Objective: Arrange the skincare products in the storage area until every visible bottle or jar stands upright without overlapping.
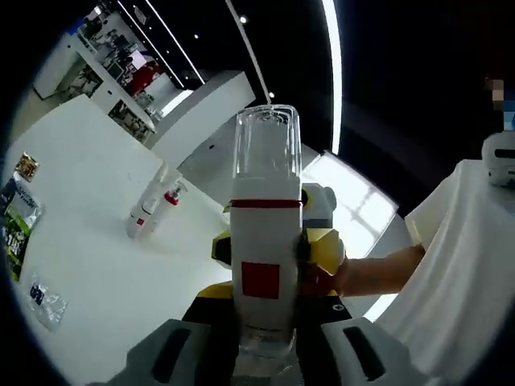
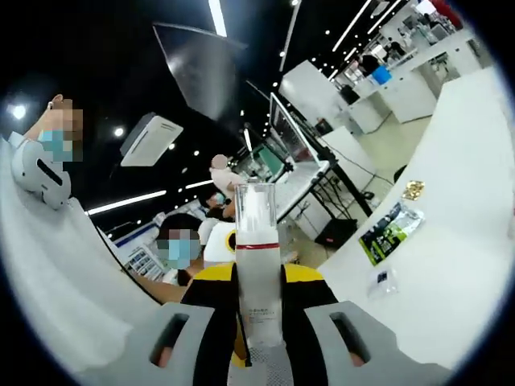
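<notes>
Left gripper (image 1: 265, 358) at bottom centre of the left gripper view, jaws closed narrow against the base of a tall white bottle (image 1: 264, 265); bottle rising up the middle of the frame, with clear cap (image 1: 266, 143), red band beneath the cap and red square on the body. Behind the bottle, the other yellow-and-black gripper (image 1: 322, 249) pressing on its sides at mid-height, carried by a person's forearm (image 1: 378, 272) entering from the right, white sleeve (image 1: 459, 273) at the right edge. Right gripper (image 2: 259, 342) at bottom centre of the right gripper view, jaws likewise clamped on the same bottle (image 2: 258, 289), upright in frame, clear cap (image 2: 256, 205) at centre; yellow body of the opposite gripper directly behind. White table (image 1: 105, 241) across the left half of the left gripper view, two pump bottles (image 1: 153, 211) lying tilted and touching each other near its centre; green packet (image 1: 18, 225) and small clear sachet (image 1: 42, 299) at the left edge, well apart from the bottles. In the right gripper view, the table (image 2: 459, 241) at right, bearing green packet (image 2: 390, 229) and sachet (image 2: 382, 280) just below it.
</notes>
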`<action>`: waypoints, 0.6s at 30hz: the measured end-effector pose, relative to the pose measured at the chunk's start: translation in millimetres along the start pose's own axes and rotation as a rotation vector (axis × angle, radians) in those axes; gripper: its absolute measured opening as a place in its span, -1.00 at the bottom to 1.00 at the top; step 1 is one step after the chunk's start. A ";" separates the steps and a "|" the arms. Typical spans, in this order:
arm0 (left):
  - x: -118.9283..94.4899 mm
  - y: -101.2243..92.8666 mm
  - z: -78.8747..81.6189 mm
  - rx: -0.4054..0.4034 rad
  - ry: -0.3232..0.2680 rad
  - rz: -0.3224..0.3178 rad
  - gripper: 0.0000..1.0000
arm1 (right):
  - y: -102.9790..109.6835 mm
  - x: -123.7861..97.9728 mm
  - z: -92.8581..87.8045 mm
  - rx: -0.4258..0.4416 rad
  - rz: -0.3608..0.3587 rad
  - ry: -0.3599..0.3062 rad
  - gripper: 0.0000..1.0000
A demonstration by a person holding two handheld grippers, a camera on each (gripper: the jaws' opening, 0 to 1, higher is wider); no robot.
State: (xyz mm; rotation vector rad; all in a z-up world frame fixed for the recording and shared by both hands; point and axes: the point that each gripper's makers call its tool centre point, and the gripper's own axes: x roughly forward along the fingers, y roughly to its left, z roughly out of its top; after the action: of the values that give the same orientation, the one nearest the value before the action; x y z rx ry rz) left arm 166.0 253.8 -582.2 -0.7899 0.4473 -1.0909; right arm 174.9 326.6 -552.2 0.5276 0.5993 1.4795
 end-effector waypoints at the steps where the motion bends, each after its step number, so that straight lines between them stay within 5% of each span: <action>1: -2.0 -2.0 1.4 -0.007 -0.006 -0.008 -0.48 | 1.1 0.6 0.5 0.000 -0.003 -0.012 -0.64; 12: -7.2 1.9 10.0 0.001 -0.020 0.028 -0.51 | 1.2 7.3 8.3 -0.014 -0.041 -0.081 -0.62; 18: -11.9 20.0 12.6 0.015 -0.005 0.102 -0.52 | -12.2 14.8 9.1 -0.102 -0.146 -0.058 -0.60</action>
State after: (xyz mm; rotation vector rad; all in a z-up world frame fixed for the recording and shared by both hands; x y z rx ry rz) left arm 181.8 273.6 -589.7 -0.7487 0.4697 -0.9955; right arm 190.1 341.3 -554.1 0.4371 0.5036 1.3447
